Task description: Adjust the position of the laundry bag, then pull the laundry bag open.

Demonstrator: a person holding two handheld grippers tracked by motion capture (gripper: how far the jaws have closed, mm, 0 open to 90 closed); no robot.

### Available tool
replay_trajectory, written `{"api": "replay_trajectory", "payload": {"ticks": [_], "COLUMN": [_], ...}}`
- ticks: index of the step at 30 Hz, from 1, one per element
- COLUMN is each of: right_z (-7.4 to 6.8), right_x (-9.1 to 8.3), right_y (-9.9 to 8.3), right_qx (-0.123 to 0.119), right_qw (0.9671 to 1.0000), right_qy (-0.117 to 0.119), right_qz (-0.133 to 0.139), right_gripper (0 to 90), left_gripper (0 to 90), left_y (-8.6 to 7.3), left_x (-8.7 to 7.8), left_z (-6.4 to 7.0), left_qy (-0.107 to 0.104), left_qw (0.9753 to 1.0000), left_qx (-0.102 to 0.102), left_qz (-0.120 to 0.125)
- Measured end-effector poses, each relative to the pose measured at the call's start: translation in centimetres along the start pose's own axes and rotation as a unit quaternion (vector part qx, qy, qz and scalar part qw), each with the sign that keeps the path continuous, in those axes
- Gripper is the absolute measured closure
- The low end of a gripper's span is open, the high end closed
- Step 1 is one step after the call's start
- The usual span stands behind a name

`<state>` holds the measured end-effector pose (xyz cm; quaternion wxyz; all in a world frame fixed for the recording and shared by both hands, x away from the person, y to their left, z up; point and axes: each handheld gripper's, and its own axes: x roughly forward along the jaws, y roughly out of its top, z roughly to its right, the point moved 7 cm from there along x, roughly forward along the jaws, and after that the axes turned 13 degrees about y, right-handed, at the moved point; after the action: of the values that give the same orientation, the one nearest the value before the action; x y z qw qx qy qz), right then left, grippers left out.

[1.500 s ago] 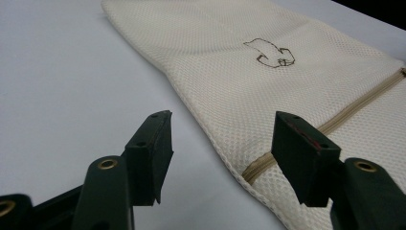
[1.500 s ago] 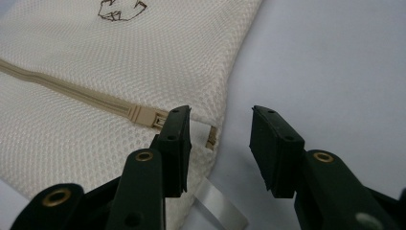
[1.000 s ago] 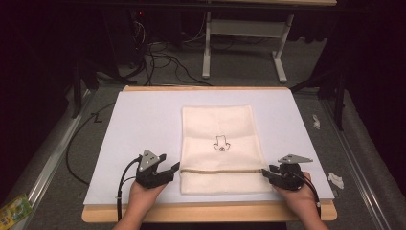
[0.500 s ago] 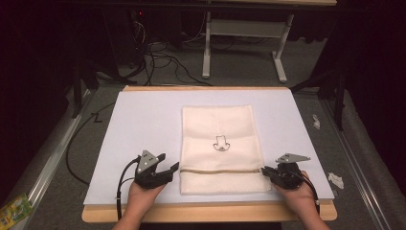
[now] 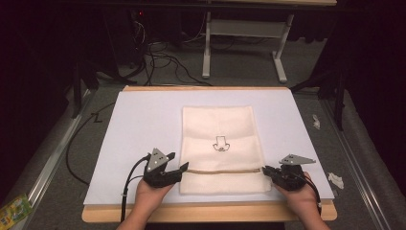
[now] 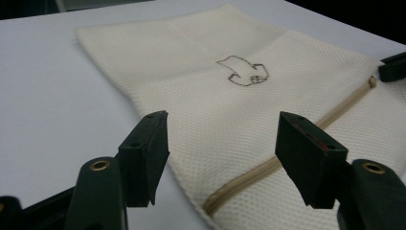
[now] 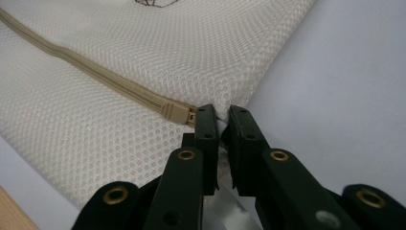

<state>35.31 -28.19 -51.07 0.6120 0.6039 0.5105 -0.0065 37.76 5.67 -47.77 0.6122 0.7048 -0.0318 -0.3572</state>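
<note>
A wooden table point(image 5: 206, 214) covered by a white sheet point(image 5: 139, 129) stands on grey carpet, with cables and metal desk legs in the dark background. At the left, the left gripper point(image 5: 178, 168) rests on the sheet just beside the mesh bag's left edge, its jaws spread wide with nothing between them. The cream mesh bag point(image 5: 220, 139), a flat rectangle of fine honeycomb net with a small outline drawing point(image 5: 220, 144) and a tan zipper point(image 5: 225, 170) across its near part, lies mid-table. At the right, the right gripper point(image 5: 266, 171) pinches the bag's edge at the zipper's slider point(image 7: 176, 113).
</note>
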Motion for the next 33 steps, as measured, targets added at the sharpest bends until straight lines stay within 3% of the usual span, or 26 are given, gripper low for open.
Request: {"api": "replay_trajectory", "payload": {"ticks": [3,8,13,16,18,25,29,33], "right_z": [-0.4,-0.5,-0.6,-0.5,-0.5,-0.3,-0.3,-0.6], "right_x": [-0.3,-0.4,-0.5,-0.6,-0.6,-0.4,-0.3,-0.6], "right_y": [0.3,0.9,1.3,1.5,1.5,1.7,1.7,1.9], "right_qx": [-0.001,-0.009,-0.015,-0.012,-0.011,-0.014,-0.015,-0.021], "right_qw": [0.9999,0.9997,0.9994,0.9991,0.9990,0.9988,0.9988,0.9984], "right_qy": [0.001,0.002,0.005,0.007,0.007,0.009,0.011,0.011], "right_qz": [0.010,0.024,0.032,0.040,0.043,0.045,0.044,0.051], "right_gripper": [84.6,84.6,84.7,84.7,84.7,84.7,84.7,84.8], "left_gripper": [37.2,38.5,39.0,39.1,39.1,39.4,39.8,39.4], "left_y": [0.4,0.4,1.1,1.5,1.9,1.9,2.3,2.8], "left_x": [0.4,1.4,1.9,2.8,3.4,4.5,4.8,5.7], "left_z": [1.3,2.8,5.0,6.2,6.8,8.4,9.5,10.5], "left_qy": [-0.015,-0.018,-0.036,-0.048,-0.049,-0.058,-0.056,-0.066], "left_qw": [0.9999,0.9997,0.9991,0.9987,0.9988,0.9981,0.9984,0.9977], "left_qx": [0.005,-0.012,-0.021,-0.015,-0.008,-0.012,-0.008,-0.015], "left_qz": [-0.003,-0.010,-0.003,-0.007,-0.008,-0.016,-0.004,-0.008]}}
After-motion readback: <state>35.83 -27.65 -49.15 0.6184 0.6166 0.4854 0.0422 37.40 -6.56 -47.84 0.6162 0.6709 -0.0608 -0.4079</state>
